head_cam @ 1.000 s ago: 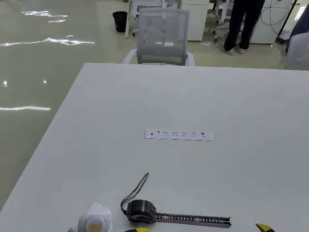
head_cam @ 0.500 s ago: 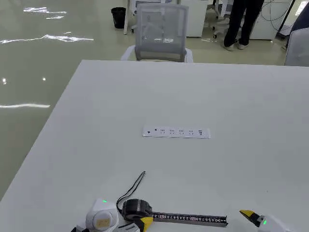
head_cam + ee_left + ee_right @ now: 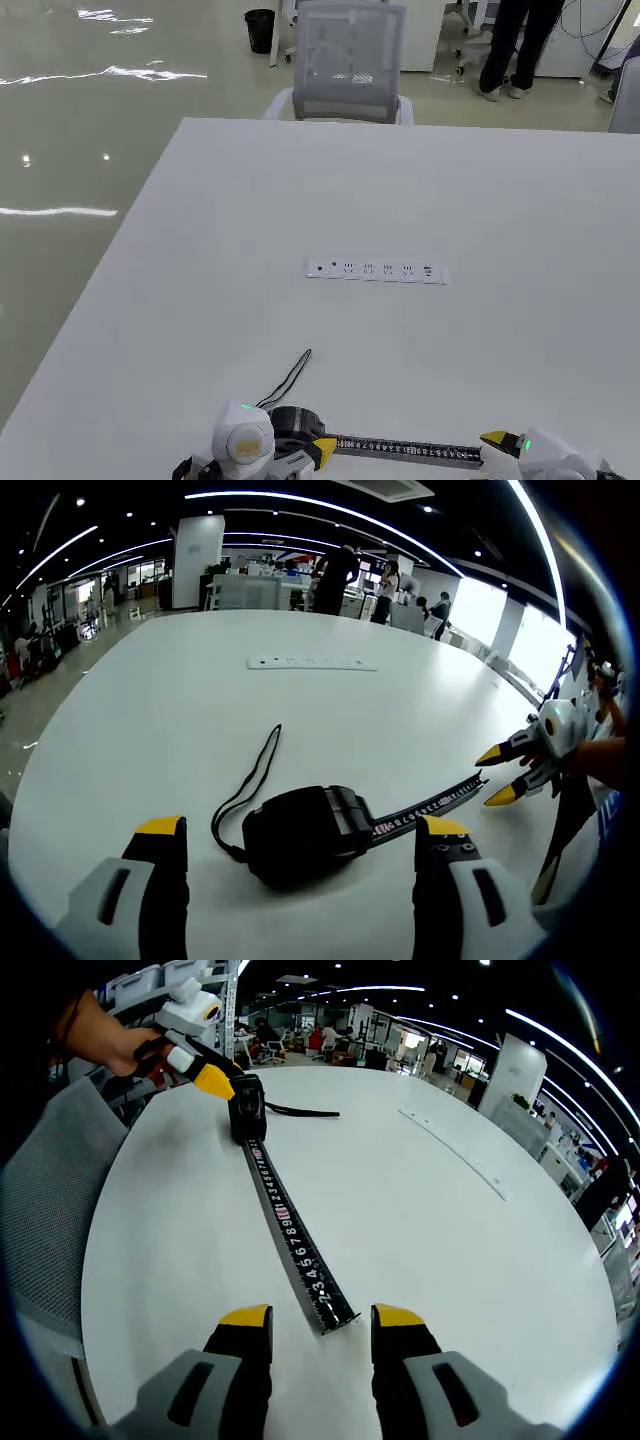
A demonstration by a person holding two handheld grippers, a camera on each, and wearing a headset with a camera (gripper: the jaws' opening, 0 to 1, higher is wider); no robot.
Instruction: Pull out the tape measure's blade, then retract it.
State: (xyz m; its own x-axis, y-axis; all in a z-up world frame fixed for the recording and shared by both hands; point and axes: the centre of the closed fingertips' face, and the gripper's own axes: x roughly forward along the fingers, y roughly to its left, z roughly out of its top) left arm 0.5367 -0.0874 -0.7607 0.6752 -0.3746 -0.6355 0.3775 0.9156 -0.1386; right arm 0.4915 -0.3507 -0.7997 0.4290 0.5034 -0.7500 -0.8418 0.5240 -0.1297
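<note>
A black tape measure case (image 3: 292, 421) lies near the front edge of the white table (image 3: 400, 190), its wrist loop (image 3: 291, 378) trailing away. The blade (image 3: 405, 451) lies flat, pulled out to the right. In the left gripper view the case (image 3: 305, 832) sits between my left gripper's (image 3: 300, 828) wide-open jaws, just ahead of the tips, and the blade (image 3: 430, 805) runs off right. My right gripper (image 3: 322, 1317) is open with the blade's end hook (image 3: 336, 1320) between its yellow tips. In the head view the left gripper (image 3: 300, 457) is at the case and the right gripper (image 3: 497, 444) at the blade's end.
A white power strip (image 3: 377, 271) lies mid-table. A grey mesh chair (image 3: 350, 65) stands at the far edge, a black bin (image 3: 260, 28) and a standing person (image 3: 510, 45) behind it. The table's left edge drops to a shiny floor.
Both grippers have come further into the head view: the left one up to the case, the right one up to the blade's end. The blade's length looks unchanged.
</note>
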